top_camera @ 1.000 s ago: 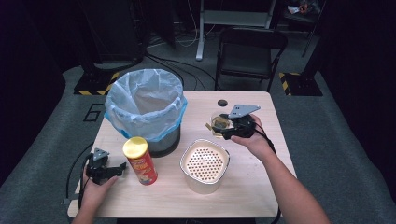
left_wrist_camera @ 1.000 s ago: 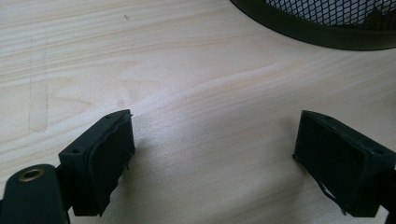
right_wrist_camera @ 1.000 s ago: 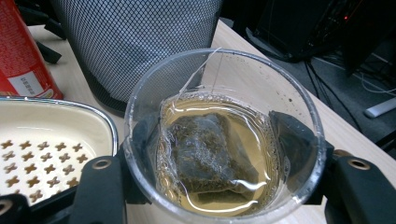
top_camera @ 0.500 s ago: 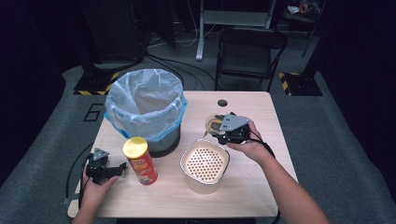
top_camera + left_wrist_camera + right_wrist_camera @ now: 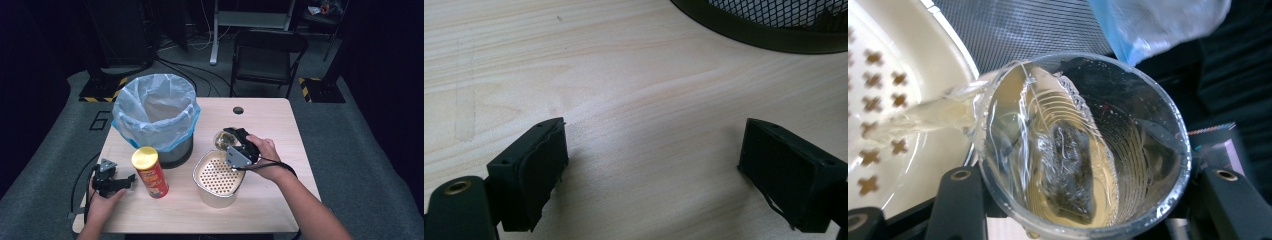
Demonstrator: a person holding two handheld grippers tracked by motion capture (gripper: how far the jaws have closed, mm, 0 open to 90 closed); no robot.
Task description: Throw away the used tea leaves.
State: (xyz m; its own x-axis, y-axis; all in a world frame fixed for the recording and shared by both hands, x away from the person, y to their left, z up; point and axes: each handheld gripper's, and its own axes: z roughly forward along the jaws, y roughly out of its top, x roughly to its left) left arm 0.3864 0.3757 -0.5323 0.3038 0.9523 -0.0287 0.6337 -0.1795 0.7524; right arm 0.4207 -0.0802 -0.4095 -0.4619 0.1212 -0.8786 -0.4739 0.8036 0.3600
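1. Right tongs [image 5: 229, 142]: closed across a clear plastic cup [image 5: 1083, 145], one black jaw on each side of its wall; cup tilted over, mouth toward the strainer, held just above that strainer's rim at the side nearer the bin.
2. Cup contents: pale yellowish liquid and a dark tea bag [image 5: 1068, 167] lying against the lower inner wall; thin stream of liquid leaving the lip and landing inside the strainer.
3. Strainer [image 5: 216, 176]: cream-coloured, perforated bowl with cross-shaped holes, standing on the tabletop [image 5: 270, 120] in front of and to the right of the bin, near the tabletop's front edge.
4. Bin [image 5: 156, 120]: black mesh wastebasket lined with a pale blue bag, upright at the rear left of the strainer, taken here as the landmark.
5. Crisp can [image 5: 150, 172]: red tube with a yellow lid, upright just in front of the bin, left of the strainer, apart from both.
6. Left tongs [image 5: 131, 178]: resting low on the tabletop to the left of the crisp can, in front of the bin; jaws wide apart, bare wood between them, nothing gripped.
7. Right hand [image 5: 265, 155]: wrapped around the right tongs' body, beside the strainer's right rim.
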